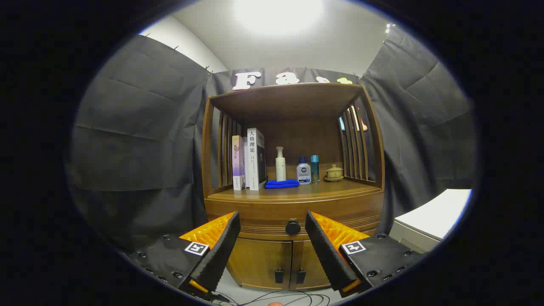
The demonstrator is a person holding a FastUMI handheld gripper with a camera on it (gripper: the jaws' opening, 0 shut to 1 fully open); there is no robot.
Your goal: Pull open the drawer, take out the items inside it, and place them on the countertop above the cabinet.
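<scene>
A: where's the claw (pixel 272 238) at?
B: wide open, gripping nothing. The drawer (pixel 293 212) is shut, its round knob (pixel 293 226) sits just ahead, between the fingers.
A: and the surface (pixel 297 190)?
B: beyond the claw, above the drawer: books (pixel 250 159), blue cloth (pixel 281 183), bottles (pixel 280 163), small teacup (pixel 334 172).
</scene>
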